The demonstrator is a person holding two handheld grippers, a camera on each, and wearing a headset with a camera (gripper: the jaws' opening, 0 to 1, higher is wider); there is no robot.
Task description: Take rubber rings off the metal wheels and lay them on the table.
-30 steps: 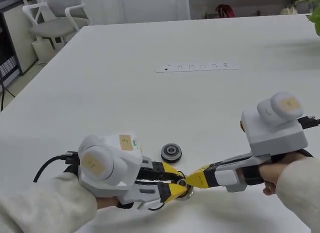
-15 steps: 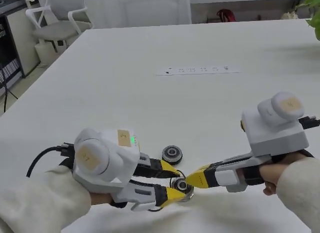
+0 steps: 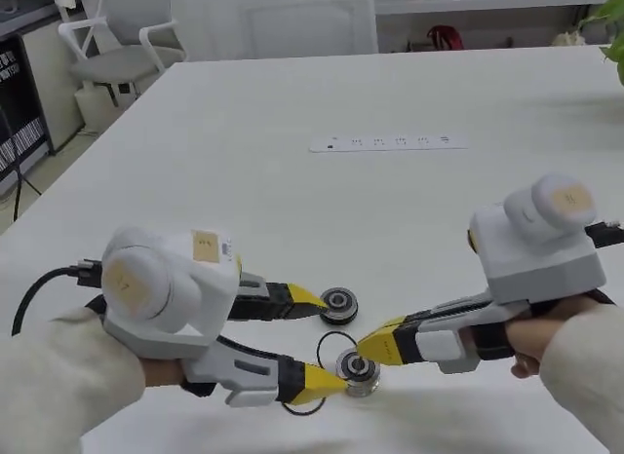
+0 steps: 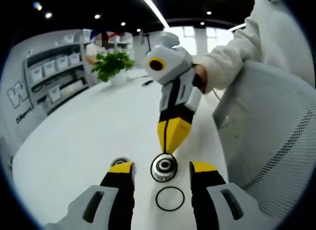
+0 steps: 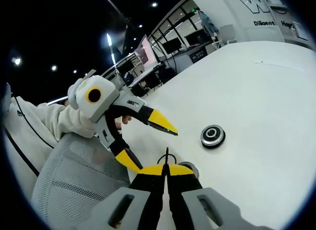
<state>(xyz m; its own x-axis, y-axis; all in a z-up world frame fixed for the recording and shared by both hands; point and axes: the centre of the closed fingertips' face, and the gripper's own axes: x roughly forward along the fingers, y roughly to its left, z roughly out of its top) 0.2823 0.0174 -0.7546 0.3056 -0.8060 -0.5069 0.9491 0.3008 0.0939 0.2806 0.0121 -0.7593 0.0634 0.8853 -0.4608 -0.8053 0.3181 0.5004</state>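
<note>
Pinning the metal wheel [image 3: 358,366] to the table [image 3: 292,181], it seems: our right gripper [image 3: 369,347] has its jaws pressed together, tip touching the wheel. Our left gripper [image 3: 322,339] is spread wide around it, gripping nothing. One rubber ring [image 4: 156,199] lies flat beside the wheel, and a second wheel [image 3: 338,300] sits near.

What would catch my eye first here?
Two yellow-tipped grippers meet low in the head view: the left gripper spread wide, the right gripper shut, its tip at a metal wheel. A thin black rubber ring lies on the table beside it; a second wheel sits beyond.
</note>
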